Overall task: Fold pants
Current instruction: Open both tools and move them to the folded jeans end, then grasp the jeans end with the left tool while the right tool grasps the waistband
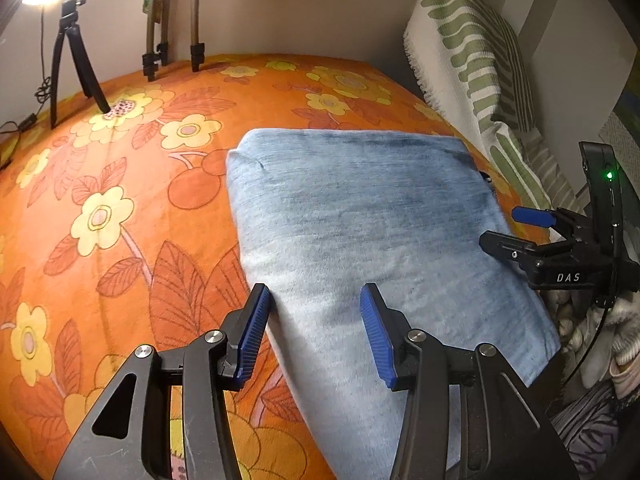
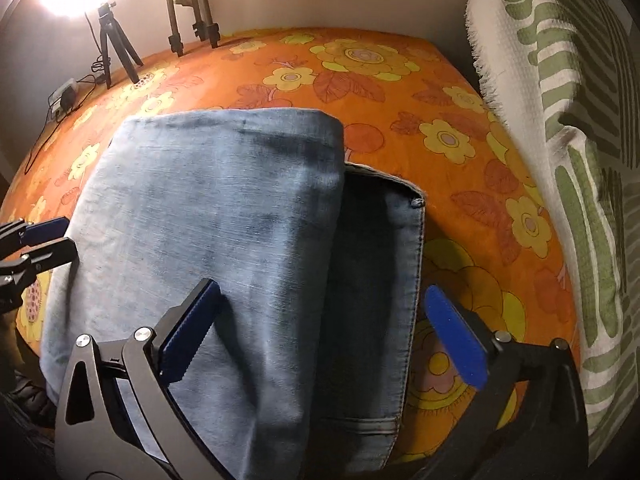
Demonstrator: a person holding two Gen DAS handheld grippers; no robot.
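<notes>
Light blue denim pants (image 1: 372,216) lie folded into a rectangle on an orange flowered bedspread (image 1: 120,200). My left gripper (image 1: 314,328) is open and empty, its blue pads astride the pants' near left edge. My right gripper (image 1: 506,226) shows at the right, jaws apart, at the pants' right edge. In the right wrist view the pants (image 2: 224,208) show a folded top layer, with a darker hemmed layer (image 2: 380,260) sticking out on the right. My right gripper (image 2: 328,328) is open and empty above them. The left gripper (image 2: 48,240) shows at the left edge.
A lit lamp on a small black tripod (image 1: 68,60) and other tripod legs (image 1: 172,48) stand at the bed's far side, with cables (image 2: 64,96) nearby. A white and green striped cushion (image 1: 480,60) lines the right side. Clutter lies beyond the bed's near right corner (image 1: 592,360).
</notes>
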